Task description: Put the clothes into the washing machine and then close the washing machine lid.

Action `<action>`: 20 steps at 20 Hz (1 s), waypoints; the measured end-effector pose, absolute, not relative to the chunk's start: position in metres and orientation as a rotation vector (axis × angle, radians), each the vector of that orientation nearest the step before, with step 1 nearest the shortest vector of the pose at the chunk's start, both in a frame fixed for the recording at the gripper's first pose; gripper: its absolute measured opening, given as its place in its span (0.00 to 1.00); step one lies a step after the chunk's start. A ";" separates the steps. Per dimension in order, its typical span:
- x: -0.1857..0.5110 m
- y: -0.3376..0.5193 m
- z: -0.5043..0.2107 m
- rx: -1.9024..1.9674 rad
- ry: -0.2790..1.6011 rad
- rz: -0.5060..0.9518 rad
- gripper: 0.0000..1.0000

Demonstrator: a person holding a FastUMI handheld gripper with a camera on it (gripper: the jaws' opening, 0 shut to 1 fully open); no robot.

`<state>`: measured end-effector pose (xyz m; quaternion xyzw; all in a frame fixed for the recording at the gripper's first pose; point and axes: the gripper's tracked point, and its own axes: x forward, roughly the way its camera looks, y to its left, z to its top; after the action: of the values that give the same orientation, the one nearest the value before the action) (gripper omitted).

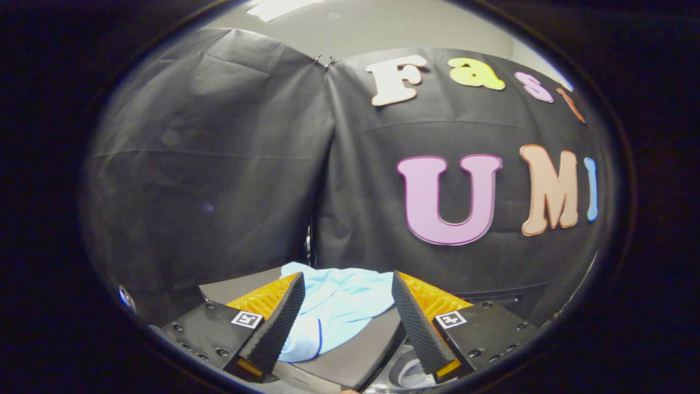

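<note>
A: What is the gripper [348, 284] doing?

B: It is hanging above a dark flat surface [350, 355] with its two fingers spread wide and gripping nothing. The left finger [276, 323] is leaning in from seven o'clock, the right finger [418, 323] from five o'clock, and the gap between them is standing open.

A: And where is the cloth?

B: The cloth [339, 312], pale blue with a thin darker line running through it, is lying crumpled on that dark surface. It is showing through the gap between the fingers, from just ahead of the tips back toward six o'clock. Its far edge is sitting at about twelve o'clock from the tips, near the foot of the black wall [219, 164]. Neither finger is pressing on it, as far as I can tell.

A: Is the washer showing?

B: A bit of something round and pale grey, maybe the washer [407, 375], is peeking out under the right finger at about five o'clock, just past the edge of the dark surface. I cannot tell whether that surface is its lid.

A: Anything behind?

B: The wall is filling the background, with a seam [327, 164] running down at twelve o'clock.
</note>
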<state>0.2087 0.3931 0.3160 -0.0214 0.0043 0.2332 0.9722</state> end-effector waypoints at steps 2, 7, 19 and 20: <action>0.216 0.422 0.301 -0.074 0.081 0.498 0.99; 0.231 0.465 0.241 -0.131 0.359 0.531 0.99; 0.253 0.489 0.180 -0.209 0.614 0.557 0.90; 0.249 0.493 0.180 -0.213 0.605 0.563 0.85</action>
<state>0.2492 0.4927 0.1802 -0.1034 0.2934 0.2729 0.9104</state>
